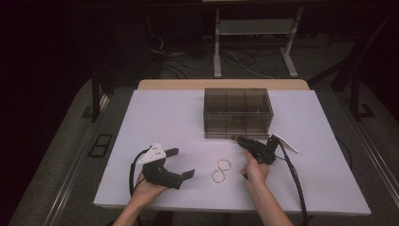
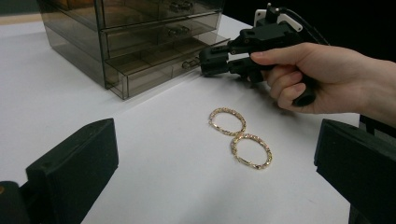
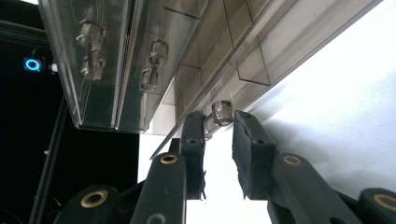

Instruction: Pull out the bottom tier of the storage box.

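Nearby, right hand-held gripper (image 3: pixel 218 140) straddling drawer knob (image 3: pixel 222 112)

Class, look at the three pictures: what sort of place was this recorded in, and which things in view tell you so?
Probably a lab or recording workspace, not a home. A plain white table stands in a dark room, loose cables trail across the floor by a metal stand, and the person's hands hold the left gripper and right gripper.

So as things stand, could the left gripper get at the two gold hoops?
Probably yes. The left gripper sits open beside the gold hoops, with bare white table between; the right gripper is off at the drawer box.
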The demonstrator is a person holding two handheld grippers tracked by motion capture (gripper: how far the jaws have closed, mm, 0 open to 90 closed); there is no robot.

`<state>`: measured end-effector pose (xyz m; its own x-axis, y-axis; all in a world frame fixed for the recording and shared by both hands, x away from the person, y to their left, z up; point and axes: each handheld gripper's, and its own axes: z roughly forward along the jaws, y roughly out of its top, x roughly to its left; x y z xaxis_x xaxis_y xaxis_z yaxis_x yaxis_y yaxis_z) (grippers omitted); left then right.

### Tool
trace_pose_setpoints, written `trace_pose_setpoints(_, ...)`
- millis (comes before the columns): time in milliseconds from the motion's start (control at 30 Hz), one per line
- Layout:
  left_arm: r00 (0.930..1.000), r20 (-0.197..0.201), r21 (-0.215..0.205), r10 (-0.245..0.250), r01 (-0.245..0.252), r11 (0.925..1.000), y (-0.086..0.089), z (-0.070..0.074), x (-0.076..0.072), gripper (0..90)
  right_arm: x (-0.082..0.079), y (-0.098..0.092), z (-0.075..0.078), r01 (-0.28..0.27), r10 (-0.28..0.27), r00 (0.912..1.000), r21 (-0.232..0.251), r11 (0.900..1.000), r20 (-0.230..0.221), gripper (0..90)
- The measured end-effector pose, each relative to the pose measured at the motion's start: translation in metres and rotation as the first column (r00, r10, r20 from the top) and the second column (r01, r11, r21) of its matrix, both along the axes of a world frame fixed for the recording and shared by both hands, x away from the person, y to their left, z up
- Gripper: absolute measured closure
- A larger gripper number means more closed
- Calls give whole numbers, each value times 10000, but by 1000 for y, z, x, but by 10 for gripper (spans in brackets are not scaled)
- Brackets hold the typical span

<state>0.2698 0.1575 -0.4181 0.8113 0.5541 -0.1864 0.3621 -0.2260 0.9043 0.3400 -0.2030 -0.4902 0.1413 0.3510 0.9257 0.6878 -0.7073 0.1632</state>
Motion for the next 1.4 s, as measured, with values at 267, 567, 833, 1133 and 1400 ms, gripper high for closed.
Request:
trace_pose_setpoints(267, 10000, 9, 16, 3, -3, 10000, 0, 0, 0, 0, -6, -6, 10, -350, 366, 9989, -558, 9978, 289, 730)
trace_pose_setpoints(567, 10000, 3, 23, 21, -21, 10000, 0, 0, 0, 0, -7, -14, 18, -1053, 1132, 9928, -1649, 9807, 389, 709)
trace_pose_setpoints(833, 10000, -38, 27, 29, -29, 10000, 0, -1, 1, 0, -2, -11, 44, -2021, 2424, 9664, -3304, 9220, 854, 697)
trace_pose_setpoints(1133, 9999, -15, 0, 101, -101, 9999, 2, 0, 1, 0, 6, -1, 62, -2795, 3366, 9383, -3994, 8731, 791, 675)
trace_pose_setpoints(1400, 9999, -1, 42, 150, -150, 9999, 3, 0, 1, 0, 17, 10, 79, -3653, 4593, 8872, -5412, 7575, 440, 616)
